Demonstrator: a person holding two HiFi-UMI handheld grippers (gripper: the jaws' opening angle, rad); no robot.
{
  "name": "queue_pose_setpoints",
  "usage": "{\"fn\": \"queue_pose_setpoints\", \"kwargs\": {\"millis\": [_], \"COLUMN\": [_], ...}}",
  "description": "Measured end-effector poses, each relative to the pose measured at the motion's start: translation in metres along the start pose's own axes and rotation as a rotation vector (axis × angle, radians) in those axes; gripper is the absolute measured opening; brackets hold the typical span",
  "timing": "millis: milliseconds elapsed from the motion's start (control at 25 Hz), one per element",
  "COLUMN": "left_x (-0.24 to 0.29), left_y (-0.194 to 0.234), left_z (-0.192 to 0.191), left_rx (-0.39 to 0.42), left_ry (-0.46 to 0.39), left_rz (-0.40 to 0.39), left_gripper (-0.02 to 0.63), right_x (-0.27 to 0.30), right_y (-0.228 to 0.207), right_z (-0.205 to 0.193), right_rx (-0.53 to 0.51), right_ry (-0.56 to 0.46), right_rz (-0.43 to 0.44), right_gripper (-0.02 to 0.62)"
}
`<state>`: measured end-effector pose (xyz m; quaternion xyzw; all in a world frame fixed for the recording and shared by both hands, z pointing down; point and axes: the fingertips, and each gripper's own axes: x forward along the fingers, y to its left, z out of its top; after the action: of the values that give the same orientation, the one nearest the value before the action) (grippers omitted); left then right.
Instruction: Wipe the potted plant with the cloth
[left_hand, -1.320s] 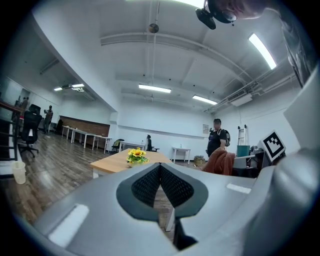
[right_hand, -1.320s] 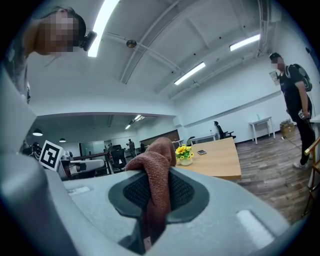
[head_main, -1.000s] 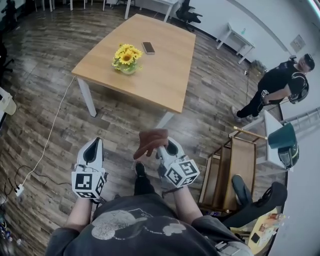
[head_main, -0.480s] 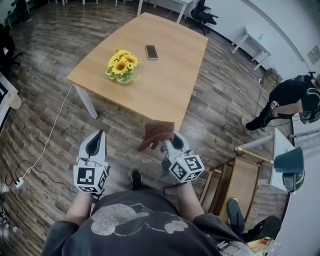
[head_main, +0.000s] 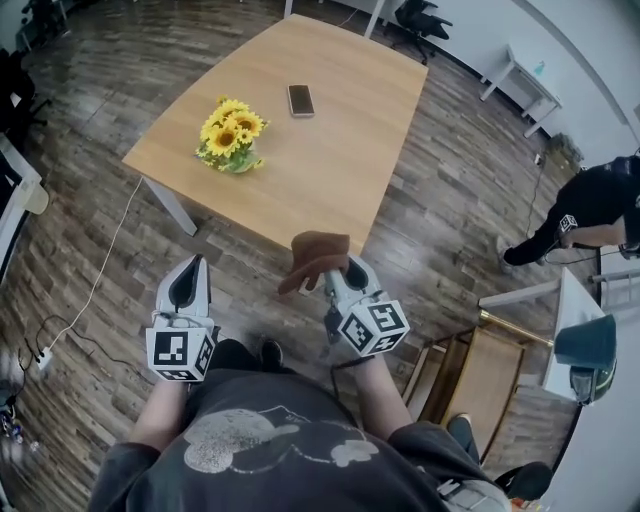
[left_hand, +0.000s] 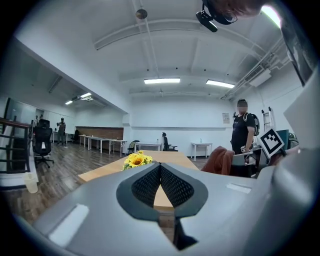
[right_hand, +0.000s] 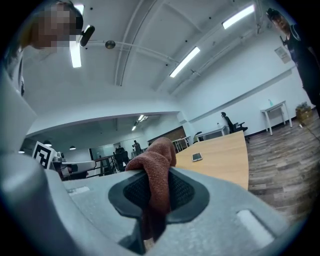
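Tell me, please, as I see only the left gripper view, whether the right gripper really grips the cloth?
Observer: Yes. In the right gripper view the right gripper has its jaws shut on the cloth, which bunches up above them.
Operator: Is anything on the table besides the plant?
Observer: A phone lies flat beyond the plant, in the head view.
Operator: Are the grippers over the table?
Observer: No. The head view shows the left gripper and the right one over the floor, apparently short of the table's near edge.
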<state>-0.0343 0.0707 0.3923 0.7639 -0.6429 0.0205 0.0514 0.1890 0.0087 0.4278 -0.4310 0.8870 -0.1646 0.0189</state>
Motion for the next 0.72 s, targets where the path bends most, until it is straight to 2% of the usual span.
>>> {"fn": "queue_pose_setpoints", "kwargs": {"millis": [200,440,720], "left_x": [0.018,0.065,0.124], "left_y": [0.016,0.028,0.043], "left_z": [-0.012,-0.03,-0.03], "left_rx": [-0.006,-0.025,-0.016], "left_ry": [0.029,0.062,0.009], "left_rz": [0.009,-0.047,-0.105], "left_gripper": [0.02,0.02,0.02], "right_x": [0.022,0.049,0.102], "right_y": [-0.006,-0.027,-0.061], "right_z": [-0.009,-0.004,0.014], "right_rx": [0.005,-0.008,0.022], "right_ry": [0.031,0.054,0.028], "right_rz": [0.003,-0.05,-0.16], "right_gripper": [0.051,0.051,0.051]}}
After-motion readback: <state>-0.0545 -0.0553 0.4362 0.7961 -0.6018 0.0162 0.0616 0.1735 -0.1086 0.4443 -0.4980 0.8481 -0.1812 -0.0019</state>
